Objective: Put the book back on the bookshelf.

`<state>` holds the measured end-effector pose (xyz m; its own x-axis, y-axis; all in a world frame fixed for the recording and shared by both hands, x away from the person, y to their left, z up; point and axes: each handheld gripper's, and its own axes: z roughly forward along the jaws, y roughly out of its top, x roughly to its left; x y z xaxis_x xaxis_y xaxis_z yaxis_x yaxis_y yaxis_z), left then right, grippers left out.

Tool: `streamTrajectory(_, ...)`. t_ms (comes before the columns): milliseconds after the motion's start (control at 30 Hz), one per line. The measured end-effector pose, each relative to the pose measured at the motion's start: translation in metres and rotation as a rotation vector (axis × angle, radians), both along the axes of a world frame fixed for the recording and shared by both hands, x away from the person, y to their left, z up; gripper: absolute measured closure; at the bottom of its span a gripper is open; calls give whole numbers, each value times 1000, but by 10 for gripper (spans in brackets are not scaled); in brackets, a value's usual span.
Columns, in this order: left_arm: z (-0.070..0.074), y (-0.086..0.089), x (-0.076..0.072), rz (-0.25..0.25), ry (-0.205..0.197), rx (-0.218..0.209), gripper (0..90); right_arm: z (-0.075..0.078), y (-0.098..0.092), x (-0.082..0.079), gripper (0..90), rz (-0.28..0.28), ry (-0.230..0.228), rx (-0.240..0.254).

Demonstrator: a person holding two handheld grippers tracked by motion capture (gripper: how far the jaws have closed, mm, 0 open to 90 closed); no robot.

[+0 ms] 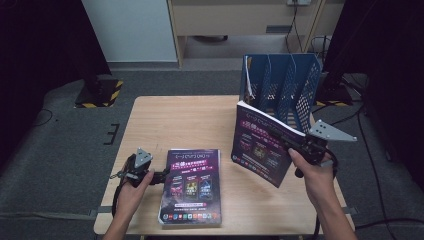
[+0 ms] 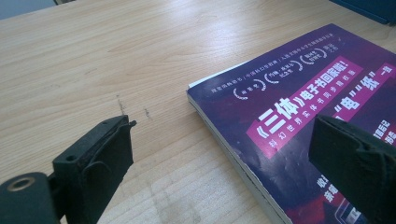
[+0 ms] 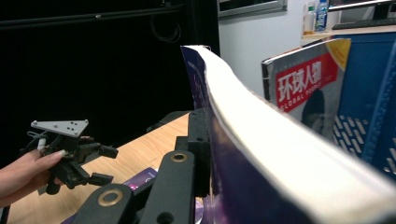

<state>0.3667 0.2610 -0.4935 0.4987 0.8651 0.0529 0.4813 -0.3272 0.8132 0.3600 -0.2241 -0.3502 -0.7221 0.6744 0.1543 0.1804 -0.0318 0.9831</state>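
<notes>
Currently the lifted book (image 1: 262, 145) sits right of centre in the high view, clear of the surface (image 1: 165, 120), tilted with its cover facing lower left and its top edge near the blue file rack (image 1: 287, 85) at upper right. The right gripper (image 1: 292, 144) has its jaws clamped on the book's right edge; in the right gripper view the page block (image 3: 280, 140) runs away from the jaws in a sagging curve. Judgement: a thick softcover, moderately heavy, flexible, with a glossy cover that could slip; a hold close to the spine would flex less than one at the loose page edge. A red-titled magazine (image 3: 303, 79) already stands in the rack.

Right hand (image 1: 312, 172) enters from lower right, forearm angled up and inward, gripper pointing towards upper left.

Second book (image 1: 192, 185) lies flat at lower centre. The left gripper (image 1: 162, 176) rests at lower left, beside that book's left edge; in the left gripper view its jaws stand apart, one over bare wood, the other over the cover (image 2: 299, 112), gripping nothing. Left hand (image 1: 136, 182) wraps the gripper body, wrist low.
</notes>
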Motion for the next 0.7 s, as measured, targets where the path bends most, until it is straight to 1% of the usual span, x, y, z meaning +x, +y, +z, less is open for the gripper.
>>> streamTrajectory(200, 0, 0, 0, 1, 3, 5, 56, 5, -10, -4, 821, -10, -3, 12)
streamTrajectory(300, -1, -1, 0, 0, 4, 6, 56, 10, -14, -5, 822, -18, -2, 27)
streamTrajectory(533, -1, -1, 0, -1, 6, 10, 56, 28, -21, -6, 822, -35, -13, 60)
streamTrajectory(600, -1, -1, 0, -1, 5, 12, 56, 33, -23, -5, 821, -42, -20, 63)
streamTrajectory(700, -1, -1, 0, -1, 4, 15, 56, 43, -24, -4, 821, -64, -19, 65)
